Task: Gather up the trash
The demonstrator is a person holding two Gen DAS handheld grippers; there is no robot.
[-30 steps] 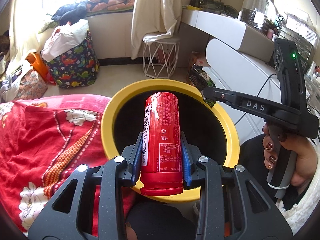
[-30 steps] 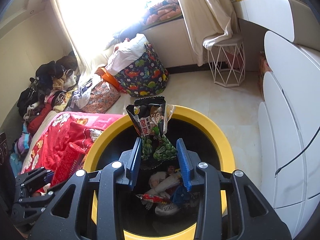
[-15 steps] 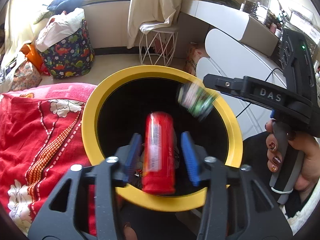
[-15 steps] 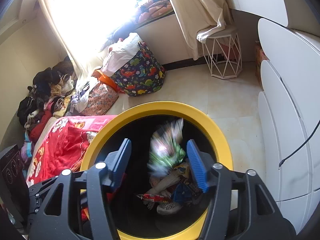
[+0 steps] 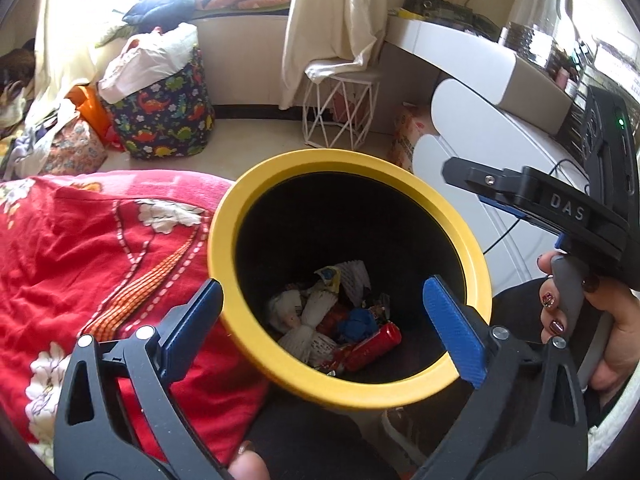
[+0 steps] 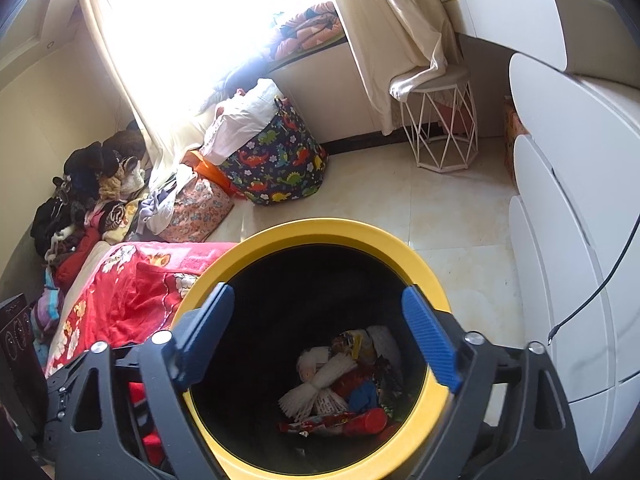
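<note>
Below both opening, empty hand-held grippers [image 5: 322, 312] [image 6: 318, 332], red can [image 5: 374, 346] among bin [image 5: 344, 384] trash

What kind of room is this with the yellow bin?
Probably a bedroom. A red flowered blanket lies beside the yellow bin, a dinosaur-print laundry basket stuffed with clothes stands under a curtained window, and white drawers line the wall.
</note>
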